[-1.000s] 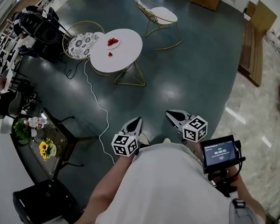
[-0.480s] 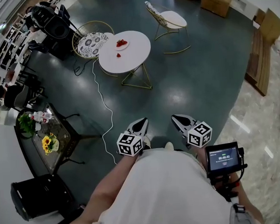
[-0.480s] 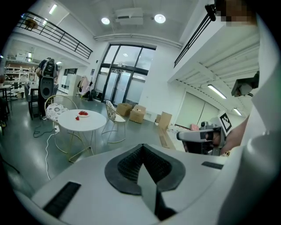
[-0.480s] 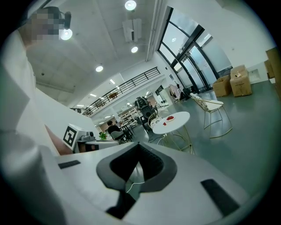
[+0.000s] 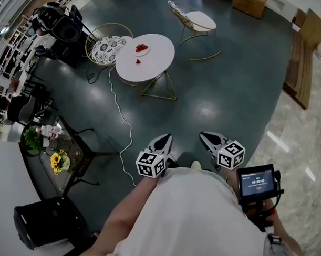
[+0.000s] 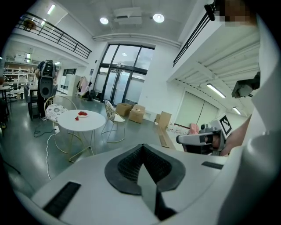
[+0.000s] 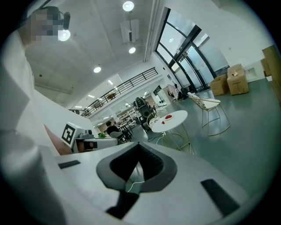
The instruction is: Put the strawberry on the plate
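Well away from both claws, the round white surface (image 5: 158, 64) stands at the far side of the room. The plate (image 5: 142, 48) lies toward its far edge with red fruit on it. One strawberry (image 5: 137, 61) sits apart from the plate on the near side, closer to the middle of the surface than to any edge.

The left claw (image 5: 162, 140) and the right claw (image 5: 209, 140) are held side by side close to the person's body, above the floor (image 5: 212, 97). In each gripper view the jaws are pressed together at the tips with nothing between them; only floor shows through the slit lower down.

Between the claws and the near edge of the surface lies a wide stretch of bare dark floor. A white cable (image 5: 123, 121) snakes from the left edge of the surface down toward the left claw. A cushioned chair (image 5: 106, 47) touches or nearly touches the surface's left edge, and a wire chair (image 5: 196, 18) stands apart beyond its far right edge. The near and right edges have open room around them.
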Tool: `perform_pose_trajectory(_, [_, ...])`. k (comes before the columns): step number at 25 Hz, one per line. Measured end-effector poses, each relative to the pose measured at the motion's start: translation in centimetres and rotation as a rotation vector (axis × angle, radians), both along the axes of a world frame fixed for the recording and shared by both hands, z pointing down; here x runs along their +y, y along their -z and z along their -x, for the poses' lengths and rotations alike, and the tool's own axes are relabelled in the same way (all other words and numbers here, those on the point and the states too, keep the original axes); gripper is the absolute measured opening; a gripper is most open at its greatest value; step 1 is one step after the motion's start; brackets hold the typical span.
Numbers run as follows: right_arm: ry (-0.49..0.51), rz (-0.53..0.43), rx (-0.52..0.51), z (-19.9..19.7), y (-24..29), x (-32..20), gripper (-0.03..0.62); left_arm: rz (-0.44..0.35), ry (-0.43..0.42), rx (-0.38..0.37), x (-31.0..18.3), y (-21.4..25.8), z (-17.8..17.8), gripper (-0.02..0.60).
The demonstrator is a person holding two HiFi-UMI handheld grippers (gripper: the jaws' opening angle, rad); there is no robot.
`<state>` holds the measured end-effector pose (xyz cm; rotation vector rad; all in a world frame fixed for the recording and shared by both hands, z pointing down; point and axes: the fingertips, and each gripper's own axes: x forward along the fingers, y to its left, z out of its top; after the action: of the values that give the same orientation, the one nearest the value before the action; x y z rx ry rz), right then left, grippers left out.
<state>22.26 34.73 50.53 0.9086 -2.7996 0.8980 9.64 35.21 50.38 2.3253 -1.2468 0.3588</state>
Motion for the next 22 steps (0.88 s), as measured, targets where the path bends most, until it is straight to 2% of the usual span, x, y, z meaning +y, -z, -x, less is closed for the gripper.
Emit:
perform_pose_trajectory(14, [0.049, 0.000, 0.024, 1.7, 0.3, -0.2, 0.006, -0.006, 0.081, -0.002, 1.1, 0.4, 2.8, 0.006])
perform_pose_trajectory(22, [0.027, 0.036, 0.042, 2.2, -1.6, -2.8, 0.006, 0.008, 0.064, 0.016, -2.2, -1.7, 3.3, 0.006])
